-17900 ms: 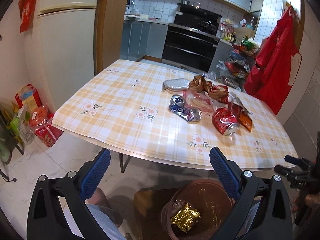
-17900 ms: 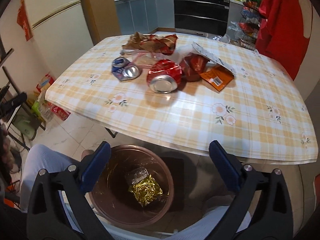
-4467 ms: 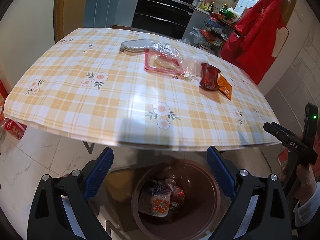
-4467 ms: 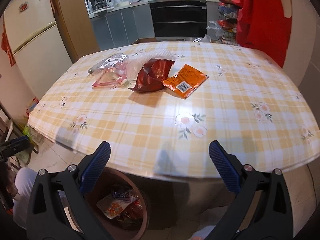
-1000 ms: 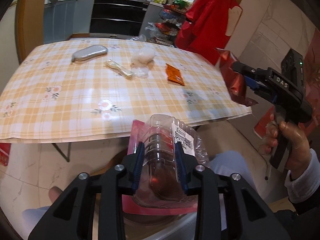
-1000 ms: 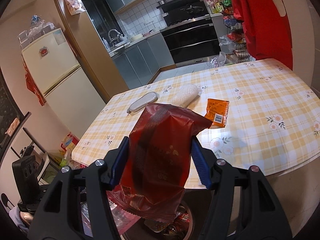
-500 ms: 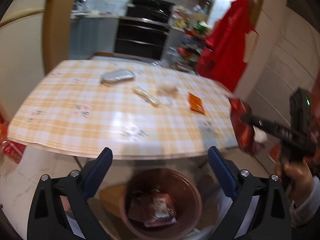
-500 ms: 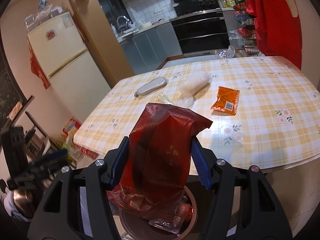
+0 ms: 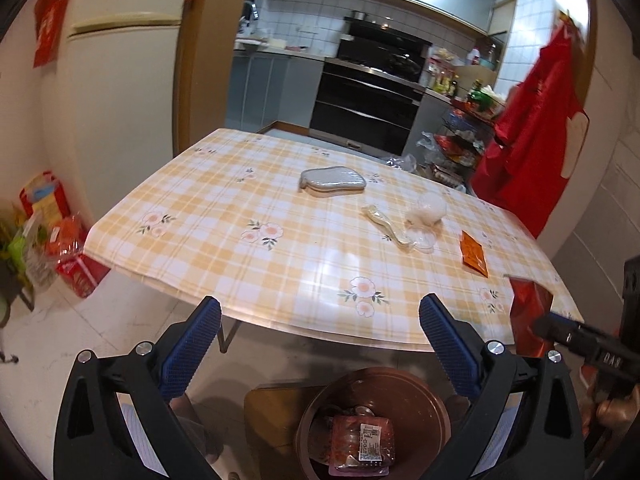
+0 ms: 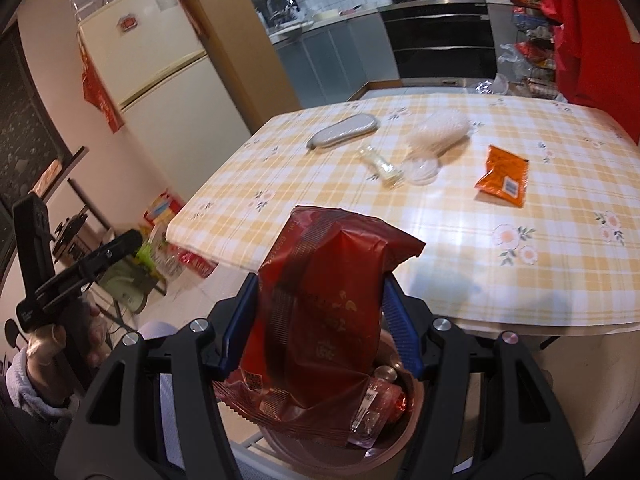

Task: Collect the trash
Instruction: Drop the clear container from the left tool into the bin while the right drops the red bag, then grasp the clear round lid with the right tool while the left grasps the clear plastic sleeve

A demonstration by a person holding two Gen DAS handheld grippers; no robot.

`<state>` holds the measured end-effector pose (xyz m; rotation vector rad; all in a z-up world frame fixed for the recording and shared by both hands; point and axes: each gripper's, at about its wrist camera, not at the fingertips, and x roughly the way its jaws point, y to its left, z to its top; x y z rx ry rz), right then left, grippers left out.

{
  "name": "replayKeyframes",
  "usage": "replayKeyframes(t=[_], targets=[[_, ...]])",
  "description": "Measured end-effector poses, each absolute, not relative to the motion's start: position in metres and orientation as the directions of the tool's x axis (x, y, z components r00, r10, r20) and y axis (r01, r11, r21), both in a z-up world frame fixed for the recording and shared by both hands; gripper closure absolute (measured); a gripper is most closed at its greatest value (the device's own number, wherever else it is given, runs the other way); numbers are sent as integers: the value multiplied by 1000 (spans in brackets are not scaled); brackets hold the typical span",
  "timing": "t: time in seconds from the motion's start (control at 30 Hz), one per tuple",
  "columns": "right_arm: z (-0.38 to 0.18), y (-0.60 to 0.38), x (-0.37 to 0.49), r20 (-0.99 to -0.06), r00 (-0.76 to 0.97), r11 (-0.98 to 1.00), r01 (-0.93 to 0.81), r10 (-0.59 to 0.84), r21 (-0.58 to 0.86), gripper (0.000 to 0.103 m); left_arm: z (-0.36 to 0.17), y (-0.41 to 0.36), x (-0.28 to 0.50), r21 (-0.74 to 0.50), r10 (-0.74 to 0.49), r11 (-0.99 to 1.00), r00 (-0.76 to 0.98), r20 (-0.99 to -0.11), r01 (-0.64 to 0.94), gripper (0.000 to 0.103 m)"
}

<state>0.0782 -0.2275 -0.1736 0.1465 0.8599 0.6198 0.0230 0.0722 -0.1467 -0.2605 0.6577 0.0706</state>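
Left wrist view shows the left gripper (image 9: 318, 334) with its blue-padded fingers (image 9: 191, 346) spread wide and nothing between them, hanging above a brown trash bin (image 9: 432, 396) that stands on the floor just below the near edge of the table (image 9: 224, 216). Inside the bin lies a clear plastic tray (image 9: 360, 446) with a white label, on top of other rubbish.

On the checked tablecloth, a grey flat pouch (image 9: 332, 179) lies toward the far edge. A slim clear wrapper (image 9: 386, 226) and a crumpled clear plastic bag (image 9: 428, 210) lie close together toward the right edge, with an orange sachet (image 9: 473, 253) nearer the near right corner.

Right wrist view has the right gripper (image 10: 320, 322) pinching a dark red snack bag (image 10: 324, 320) between its pads, the bag upright and bulging out above and below the fingers. It hangs over the bin (image 10: 416, 396), whose rim shows beneath the bag's lower end. In the left view the same bag (image 9: 528, 312) appears at the right border, beside the near right corner of the table. The person's left hand (image 10: 76, 332) grips the left tool's handle at the left border of the right view.
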Motion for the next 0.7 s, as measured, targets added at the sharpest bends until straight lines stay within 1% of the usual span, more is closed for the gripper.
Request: replayKeyframes(t=[0.17, 0.3, 0.33, 0.4, 0.5, 0.7], targets=[[-180, -216, 75, -682, 447, 800, -474, 579, 369, 41, -149, 77, 22, -224, -5, 960, 786, -618, -171, 6], [-187, -206, 72, -702, 407, 787, -494, 585, 370, 38, -151, 78, 21, -228, -7, 958, 783, -622, -173, 6], [-189, -203, 72, -710, 399, 788, -495, 580, 365, 36, -151, 78, 21, -228, -8, 958, 781, -624, -172, 6], [-190, -203, 71, -713, 412, 798, -488, 567, 353, 19, -152, 76, 21, -227, -8, 958, 779, -627, -172, 6], [-189, -208, 73, -709, 431, 811, -467, 558, 354, 13, -153, 76, 21, -225, -6, 959, 777, -630, -174, 6], [-194, -228, 81, -719, 478, 857, -379, 504, 349, 8, -158, 76, 22, -222, -7, 959, 766, -643, -177, 6]])
